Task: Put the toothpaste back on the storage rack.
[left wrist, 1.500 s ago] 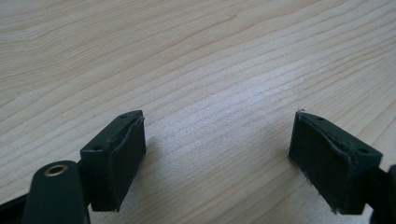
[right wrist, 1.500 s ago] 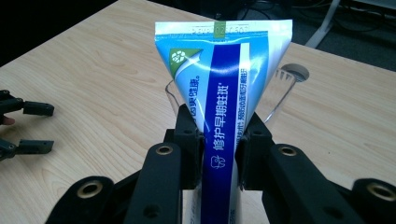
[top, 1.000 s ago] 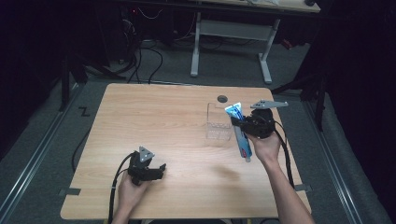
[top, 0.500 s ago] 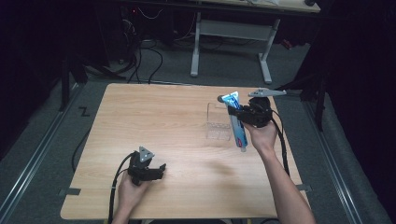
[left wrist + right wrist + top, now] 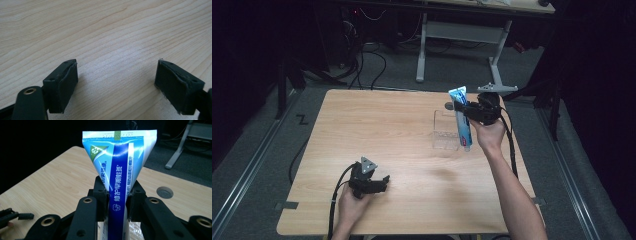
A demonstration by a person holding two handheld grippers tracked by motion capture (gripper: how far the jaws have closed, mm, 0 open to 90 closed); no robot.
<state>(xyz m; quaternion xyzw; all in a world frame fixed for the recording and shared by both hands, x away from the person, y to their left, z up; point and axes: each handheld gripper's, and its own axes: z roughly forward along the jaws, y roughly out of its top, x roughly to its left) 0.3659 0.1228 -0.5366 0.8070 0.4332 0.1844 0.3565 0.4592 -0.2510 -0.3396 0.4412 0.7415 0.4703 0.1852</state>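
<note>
Right gripper pinches a toothpaste tube between its fingers, held upright over the clear box near the desk's right edge; left gripper, fingers spread, rests near the front edge

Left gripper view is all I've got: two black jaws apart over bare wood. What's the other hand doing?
Observer: The right gripper is shut on a toothpaste tube, crimped end up.
Operator: Where over the table?
Observer: At the far right, beside a clear plastic container; the tube's lower end hangs at its right edge.
Operator: And my gripper from above?
Observer: The left gripper sits low at the table's near edge, jaws open, nothing between them.
</note>
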